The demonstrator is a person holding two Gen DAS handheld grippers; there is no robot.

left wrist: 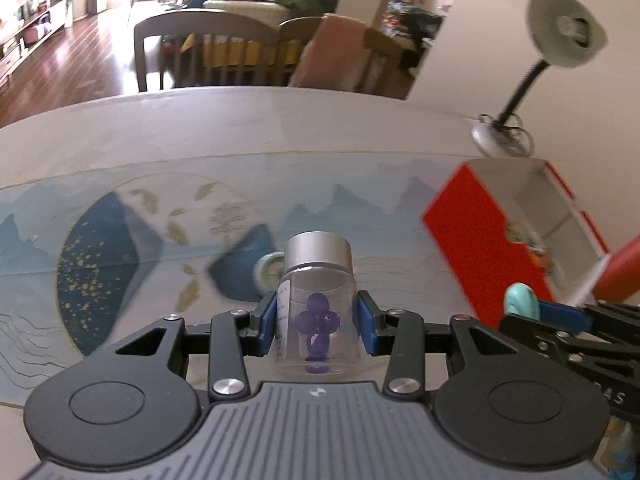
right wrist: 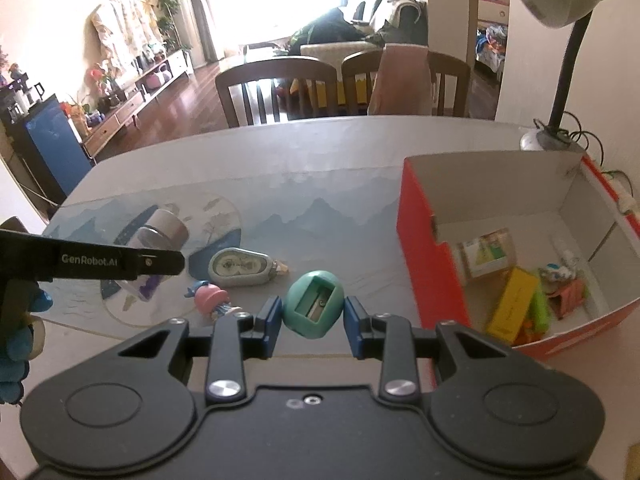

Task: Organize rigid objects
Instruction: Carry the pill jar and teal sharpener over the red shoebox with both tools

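Nearest the left wrist camera, the left gripper (left wrist: 316, 322) occupies the lower centre of the frame, its blue pads (left wrist: 267, 322) pinching a clear jar (left wrist: 316, 312) on both sides. This jar stands upright between the jaws, carries a silver lid and contains several purple beads (left wrist: 316, 320) (a white label runs down its left side). At the right edge of the same frame, the right gripper (left wrist: 560, 320) enters with a turquoise object at its tip.

Seen from the right wrist camera, the right gripper (right wrist: 313, 314) sits at lower centre, its pads pressed against a teal egg-shaped pencil sharpener (right wrist: 314, 310), blade slot facing the lens. At the left of the frame, the left gripper's black finger crosses in front of the jar.

On the table (right wrist: 280, 148), a mat (right wrist: 320, 216) printed with blue mountains lies across the centre. Resting on the mat, left of centre: a pale green oval case (right wrist: 240, 268) and, just below and to its left, a small pink figure (right wrist: 212, 302) on its side.

At the right of the frame, a red cardboard box (right wrist: 428, 264) stands open at the top. Inside lie a yellow packet (right wrist: 512, 306), a brown carton (right wrist: 486, 258) and several small toys (details blurred). Behind the box, at upper right, a desk lamp (right wrist: 560, 0) rises on a dark neck. Wooden chairs (right wrist: 276, 88) stand at the table's far edge.
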